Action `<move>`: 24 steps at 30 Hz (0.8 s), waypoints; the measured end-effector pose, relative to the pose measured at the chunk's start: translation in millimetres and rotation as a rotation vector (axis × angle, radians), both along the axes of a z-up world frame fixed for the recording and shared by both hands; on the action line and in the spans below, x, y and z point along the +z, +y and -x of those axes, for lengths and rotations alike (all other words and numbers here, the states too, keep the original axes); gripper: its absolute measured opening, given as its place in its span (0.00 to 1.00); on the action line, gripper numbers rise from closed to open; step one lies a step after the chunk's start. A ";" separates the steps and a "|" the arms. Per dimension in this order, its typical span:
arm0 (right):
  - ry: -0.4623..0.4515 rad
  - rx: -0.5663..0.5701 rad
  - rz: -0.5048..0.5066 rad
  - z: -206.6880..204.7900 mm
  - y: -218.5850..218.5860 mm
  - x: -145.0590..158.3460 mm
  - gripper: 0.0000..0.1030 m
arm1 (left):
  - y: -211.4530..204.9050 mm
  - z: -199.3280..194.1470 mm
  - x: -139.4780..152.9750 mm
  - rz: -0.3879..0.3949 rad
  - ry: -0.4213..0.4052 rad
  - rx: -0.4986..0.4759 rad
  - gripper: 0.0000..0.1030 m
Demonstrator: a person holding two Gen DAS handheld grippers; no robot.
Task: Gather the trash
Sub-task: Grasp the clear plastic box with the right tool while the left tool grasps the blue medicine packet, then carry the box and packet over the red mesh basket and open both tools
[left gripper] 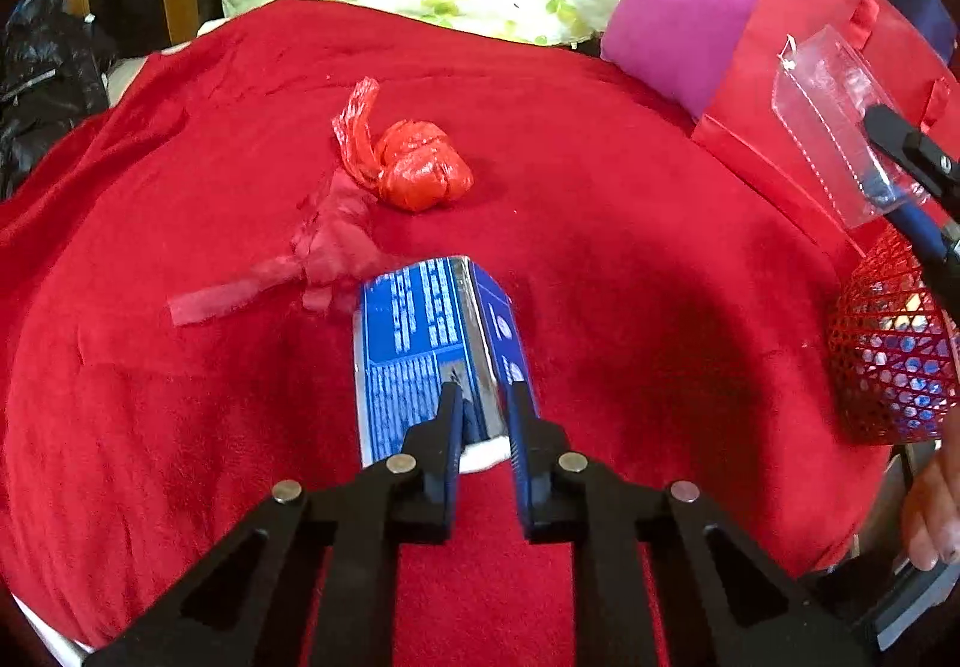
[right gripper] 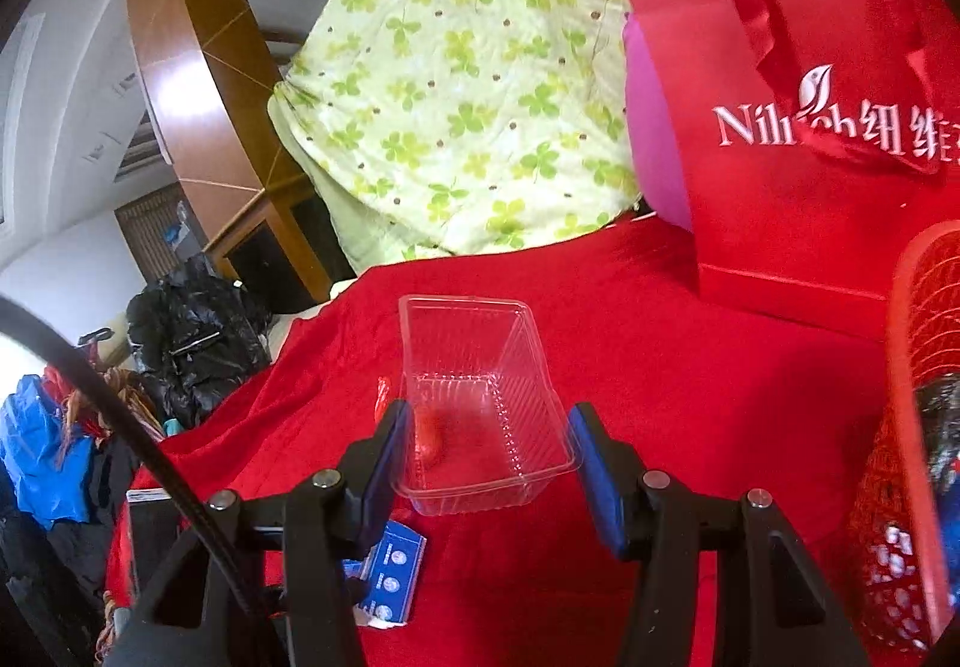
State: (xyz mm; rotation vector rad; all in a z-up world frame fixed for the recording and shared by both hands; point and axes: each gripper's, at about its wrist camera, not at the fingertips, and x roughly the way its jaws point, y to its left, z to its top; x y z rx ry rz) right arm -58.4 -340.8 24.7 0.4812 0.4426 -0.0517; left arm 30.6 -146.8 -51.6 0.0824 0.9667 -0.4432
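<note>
My left gripper [left gripper: 485, 397] is shut on a blue and silver carton [left gripper: 432, 343] that rests on the red blanket [left gripper: 630, 307]. A knotted red plastic bag [left gripper: 414, 169] and a crumpled red wrapper [left gripper: 324, 259] lie beyond it. My right gripper [right gripper: 489, 433] holds a clear plastic tray [right gripper: 480, 397] between its fingers, above the blanket; the tray [left gripper: 840, 127] also shows at the right of the left wrist view. A red mesh basket [right gripper: 918, 427] with trash inside stands at the right; it also shows in the left wrist view [left gripper: 894, 355]. The carton [right gripper: 390, 571] shows low in the right wrist view.
A red paper gift bag [right gripper: 798, 157] and a pink cushion [left gripper: 678, 25] stand at the back right. A green-patterned quilt [right gripper: 468, 85] is piled behind. A wooden headboard [right gripper: 204, 85] and black bags [right gripper: 192, 325] are off to the left.
</note>
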 end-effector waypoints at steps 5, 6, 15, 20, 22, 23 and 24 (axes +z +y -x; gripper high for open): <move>-0.013 -0.013 -0.001 17.2 -3.5 2.9 0.55 | 4.4 8.6 7.6 0.027 -0.024 0.006 0.52; -0.022 -0.014 0.004 21.3 -2.8 4.7 0.55 | 5.5 8.6 8.8 0.021 -0.036 0.024 0.61; -0.022 -0.004 0.018 20.2 3.3 5.3 0.55 | 6.7 -16.4 -19.3 0.047 0.057 0.100 0.71; -0.008 0.001 0.029 15.7 3.9 2.0 0.55 | 3.6 -20.6 -23.1 0.068 0.038 0.116 0.71; -0.009 0.005 0.035 15.1 3.6 2.5 0.55 | 3.2 -22.0 -21.8 0.078 0.029 0.121 0.70; -0.011 0.006 0.040 15.4 3.9 2.7 0.55 | 2.2 -21.9 -21.8 0.079 0.025 0.123 0.68; -0.011 0.005 0.043 15.8 4.3 2.7 0.55 | 1.4 -21.7 -21.0 0.077 0.017 0.124 0.65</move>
